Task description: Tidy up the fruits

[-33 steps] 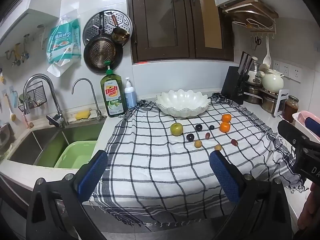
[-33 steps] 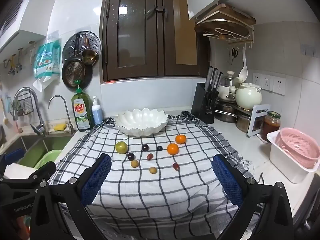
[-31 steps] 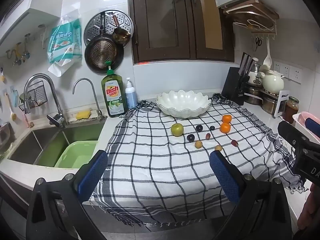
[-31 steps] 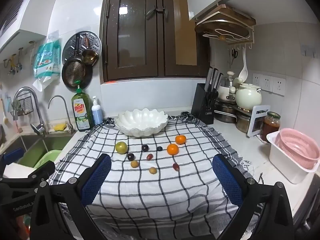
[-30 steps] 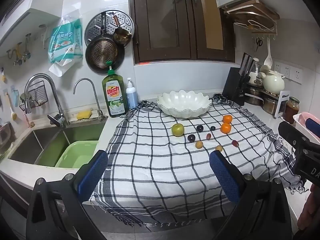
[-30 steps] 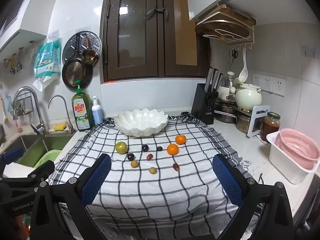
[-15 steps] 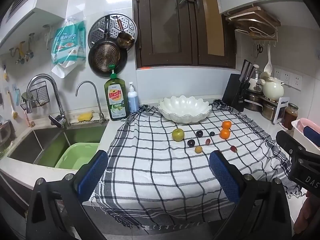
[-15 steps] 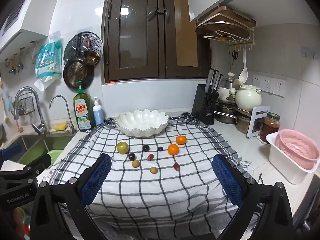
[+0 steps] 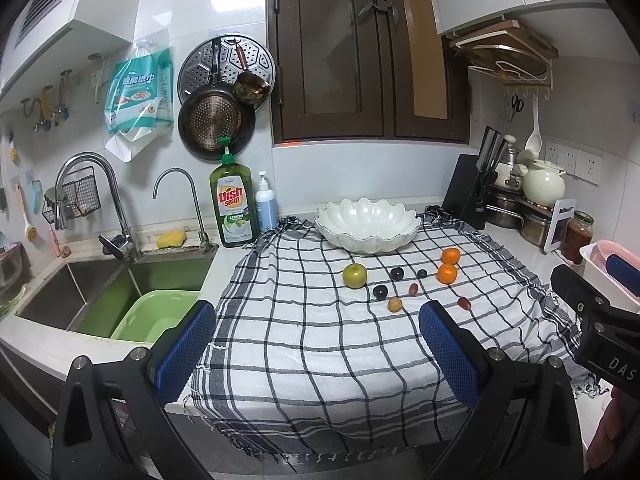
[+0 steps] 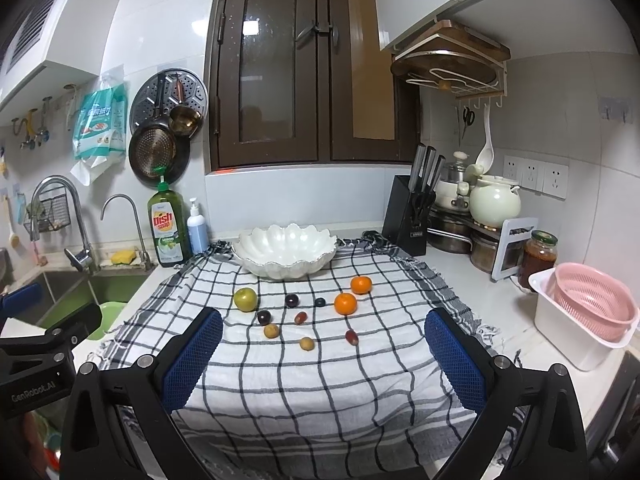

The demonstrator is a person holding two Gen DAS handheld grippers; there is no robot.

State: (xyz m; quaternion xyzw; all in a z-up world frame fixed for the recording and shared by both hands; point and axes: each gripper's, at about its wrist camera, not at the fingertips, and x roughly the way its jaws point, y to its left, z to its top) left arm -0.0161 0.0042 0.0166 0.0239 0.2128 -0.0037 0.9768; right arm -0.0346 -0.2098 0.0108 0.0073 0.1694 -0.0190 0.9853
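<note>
Black tongs (image 9: 316, 350), blue textured pads (image 10: 192, 356), silver screws

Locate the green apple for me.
In both wrist views the green apple sits on the checked cloth, left of the other fruit, just in front of the white bowl and nearest a dark plum.

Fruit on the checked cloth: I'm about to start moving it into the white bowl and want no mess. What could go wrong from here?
1. The small round fruits, like the dark plum and the red grape, lie loose on the cloth and may roll if nudged.
2. The cloth overhangs the counter's front edge; a snagging claw could drag everything.
3. The two oranges sit close together, so grabbing one may knock the other. The bowl is at the back.
</note>
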